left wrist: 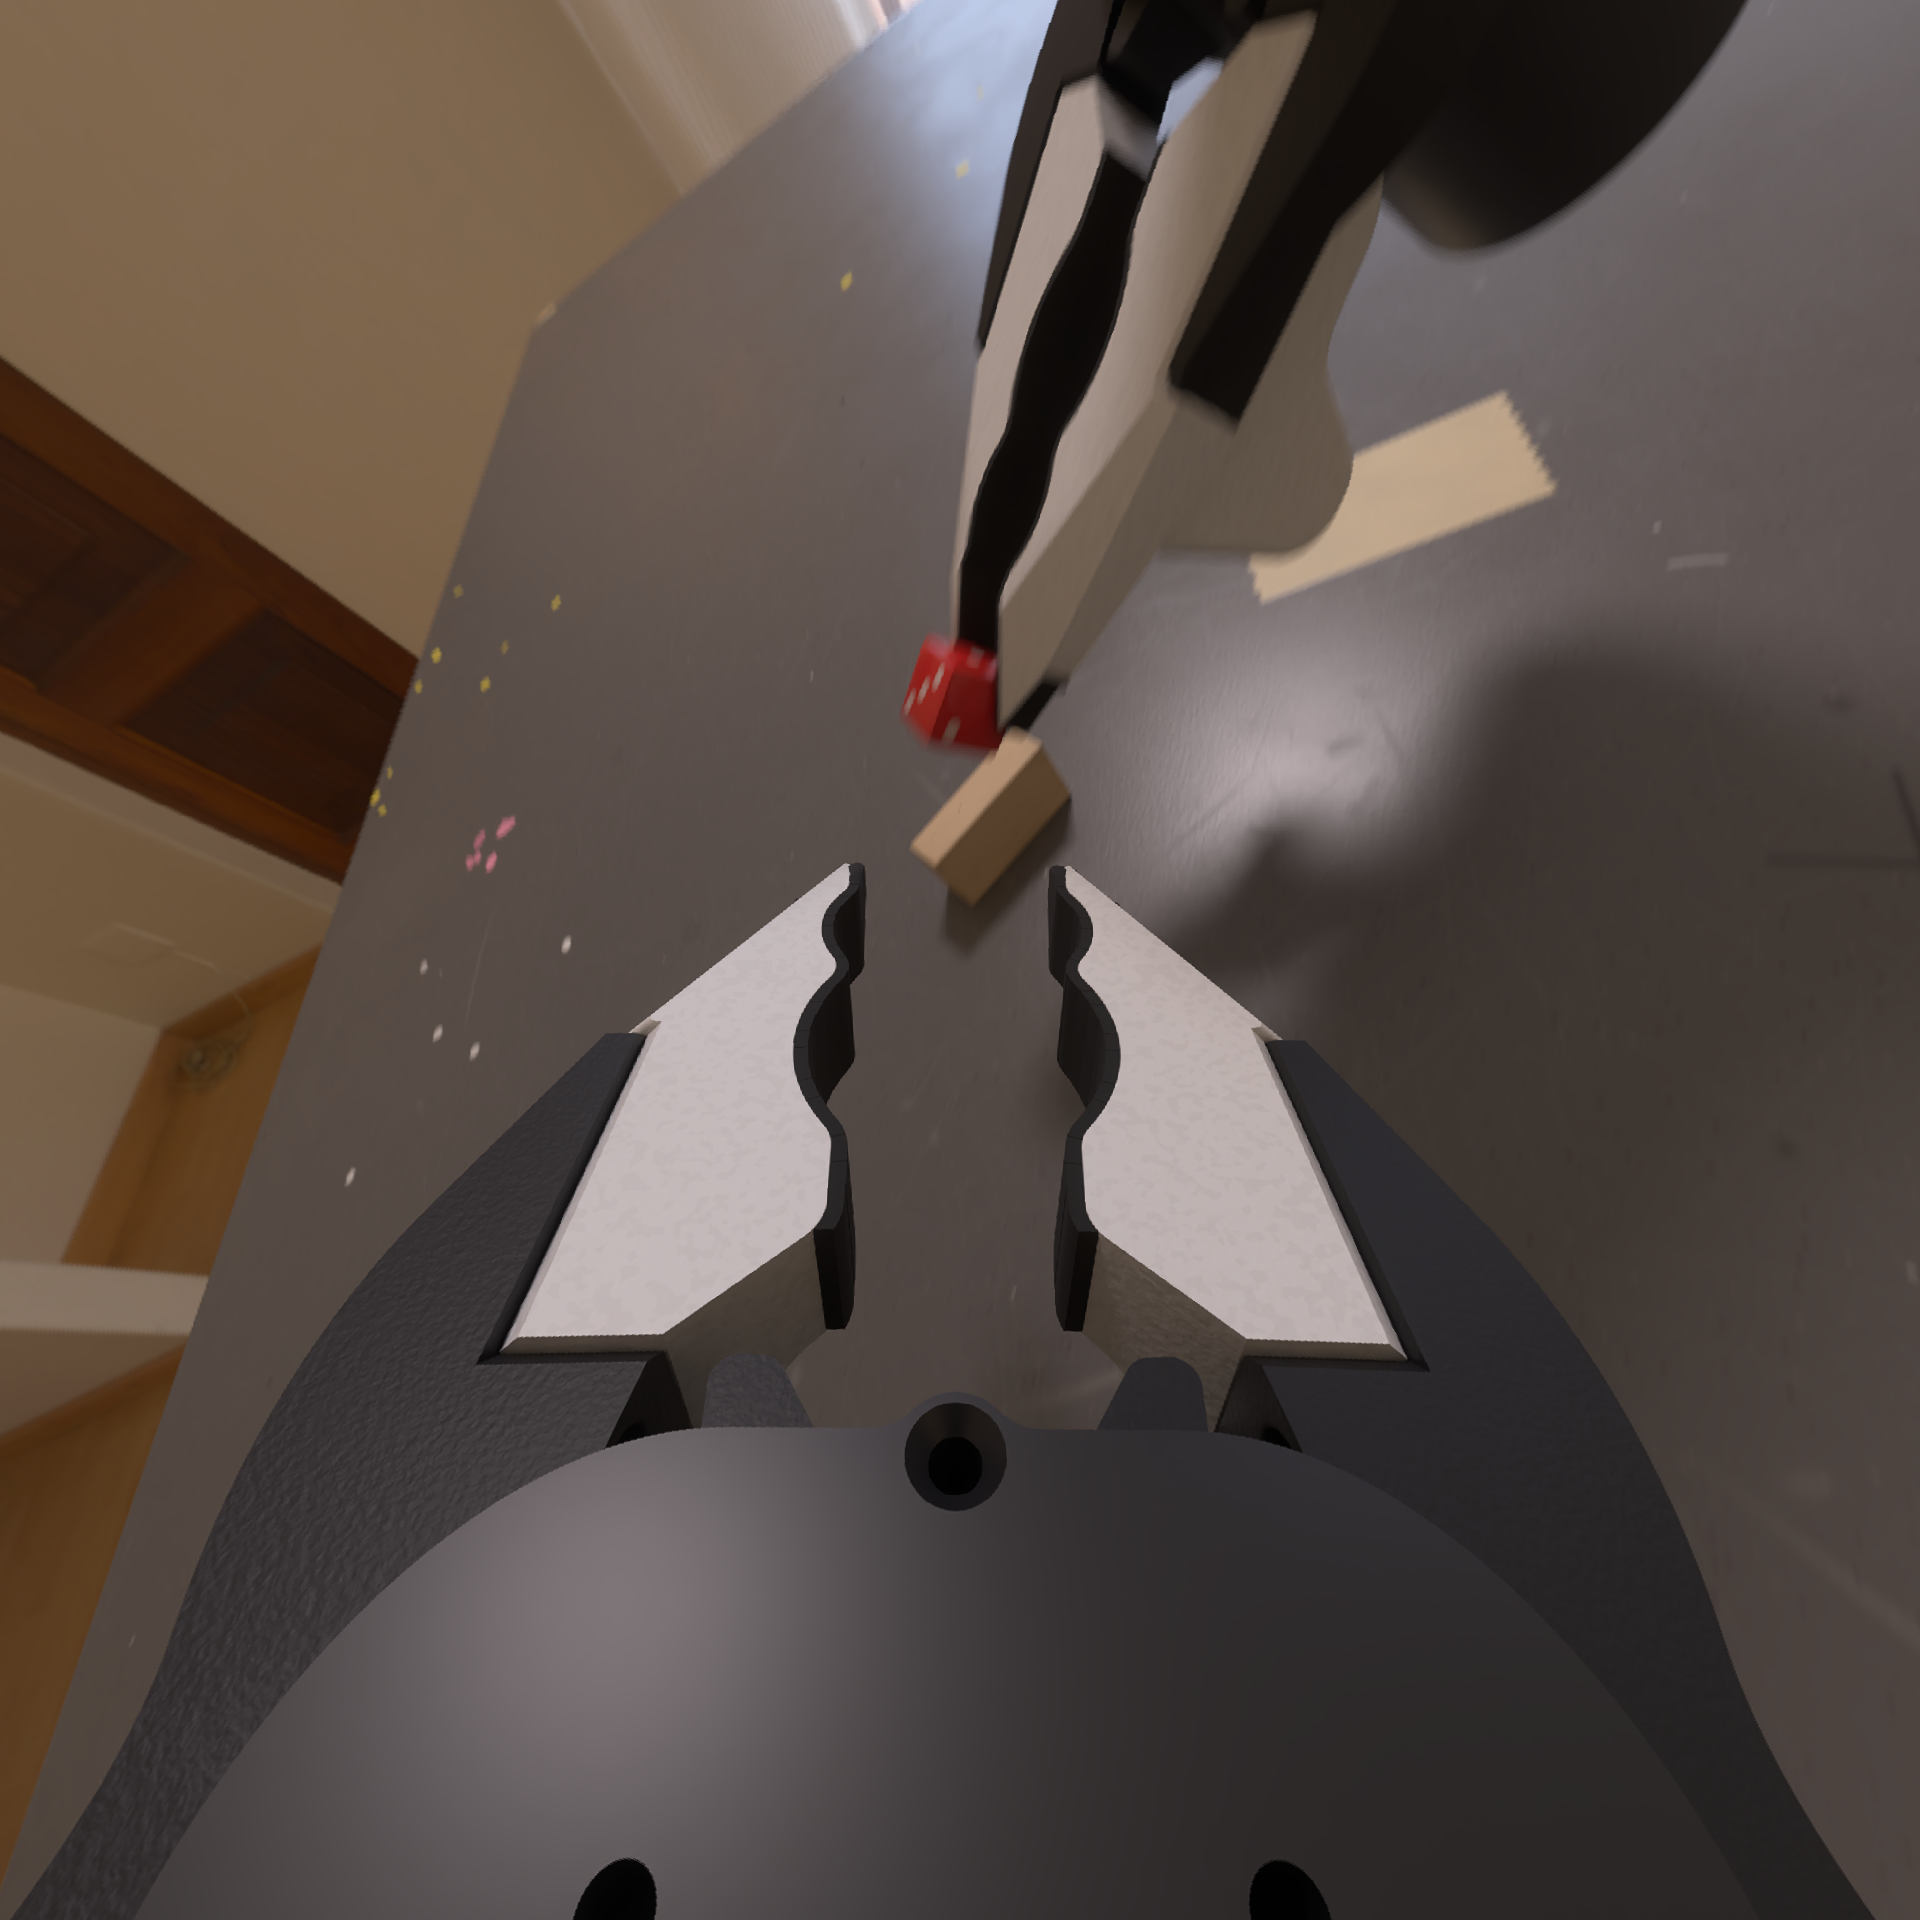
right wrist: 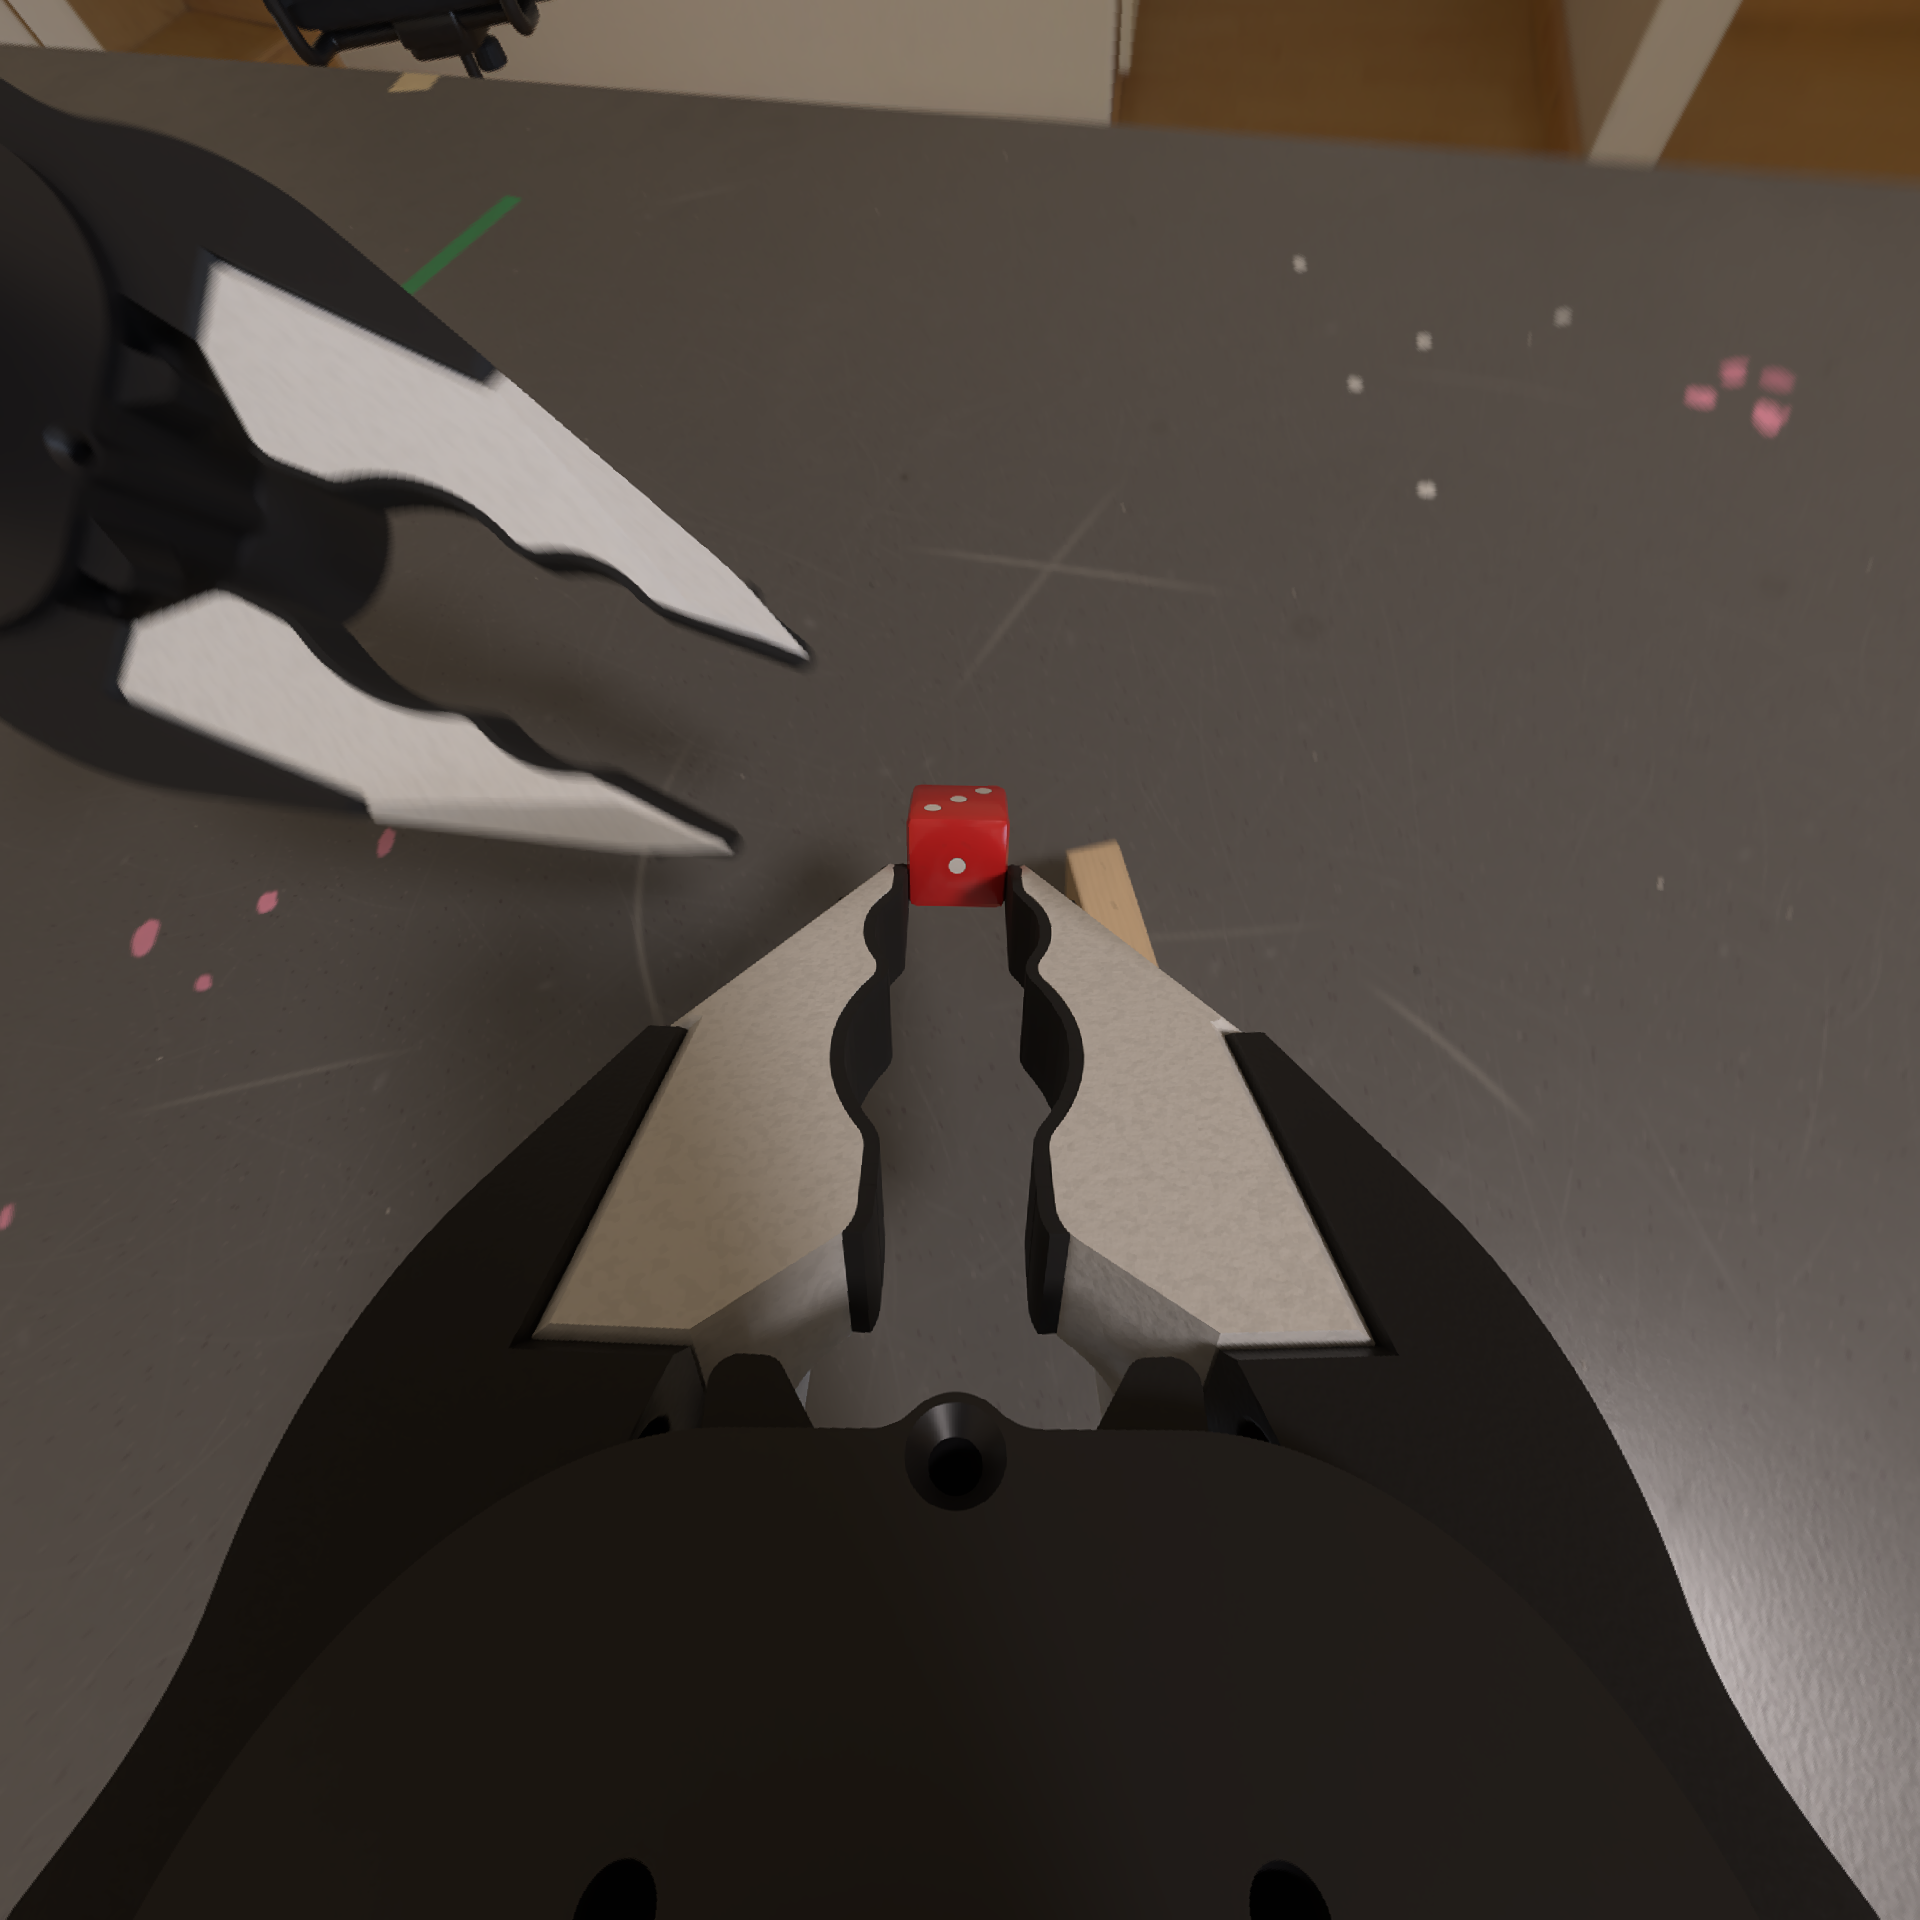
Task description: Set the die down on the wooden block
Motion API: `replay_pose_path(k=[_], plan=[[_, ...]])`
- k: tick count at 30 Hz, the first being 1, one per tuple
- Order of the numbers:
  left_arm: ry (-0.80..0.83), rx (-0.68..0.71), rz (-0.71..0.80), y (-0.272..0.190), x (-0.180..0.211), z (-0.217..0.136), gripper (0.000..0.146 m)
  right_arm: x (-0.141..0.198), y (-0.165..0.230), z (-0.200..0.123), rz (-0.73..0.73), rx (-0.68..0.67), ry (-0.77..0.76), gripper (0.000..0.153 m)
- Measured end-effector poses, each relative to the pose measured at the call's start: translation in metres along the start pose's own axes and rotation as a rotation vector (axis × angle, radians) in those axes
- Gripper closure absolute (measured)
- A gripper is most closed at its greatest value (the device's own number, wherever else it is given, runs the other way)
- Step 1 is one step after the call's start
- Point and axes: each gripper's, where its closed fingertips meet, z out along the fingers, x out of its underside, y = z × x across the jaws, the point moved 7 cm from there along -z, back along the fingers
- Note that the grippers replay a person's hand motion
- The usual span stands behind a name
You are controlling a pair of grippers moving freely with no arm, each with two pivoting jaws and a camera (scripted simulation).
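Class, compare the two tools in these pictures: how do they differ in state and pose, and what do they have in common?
The right tool is shut on the red die; the left tool is open and holds nothing. The right tool carries the die just above the wooden block; the left tool stands off to one side, pointing toward the block. Both have black bodies, pale fingers and wavy black pads.
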Motion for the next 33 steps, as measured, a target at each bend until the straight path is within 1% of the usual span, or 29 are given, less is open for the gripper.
replay_pose_path(k=[1,3,5,7,10,14,17,23,27,30,33], plan=[[0.025,0.012,-0.005,0.005,0.006,-0.006,0.112,0.003,-0.007,-0.003,0.033,-0.012,0.017,0.134],[0.118,0.044,-0.029,0.011,0.023,-0.016,0.120,0.011,-0.017,-0.005,0.101,-0.045,0.049,0.134],[0.231,0.130,-0.087,0.011,0.040,-0.020,0.130,0.016,-0.022,-0.004,0.156,-0.080,0.078,0.134],[0.304,0.197,-0.111,0.004,0.054,-0.016,0.136,0.020,-0.024,-0.001,0.194,-0.102,0.095,0.134],[0.363,0.231,-0.088,-0.006,0.063,-0.003,0.138,0.024,-0.026,0.005,0.226,-0.118,0.117,0.134],[0.336,0.255,-0.083,-0.014,0.056,0.010,0.138,0.025,-0.026,0.008,0.228,-0.127,0.143,0.134],[0.323,0.234,-0.064,-0.021,0.048,0.017,0.137,0.025,-0.027,0.007,0.204,-0.097,0.161,0.134],[0.303,0.217,-0.025,-0.032,0.033,0.034,0.132,0.023,-0.031,0.002,0.175,-0.091,0.180,0.134],[0.277,0.225,0.015,-0.038,0.028,0.034,0.130,0.019,-0.034,-0.002,0.137,-0.089,0.202,0.134],[0.280,0.220,0.083,-0.040,0.025,0.036,0.129,0.016,-0.034,0.003,0.101,-0.107,0.239,0.134],[0.261,0.237,0.094,-0.041,0.023,0.042,0.128,0.012,-0.034,0.010,0.067,-0.121,0.279,0.134]])
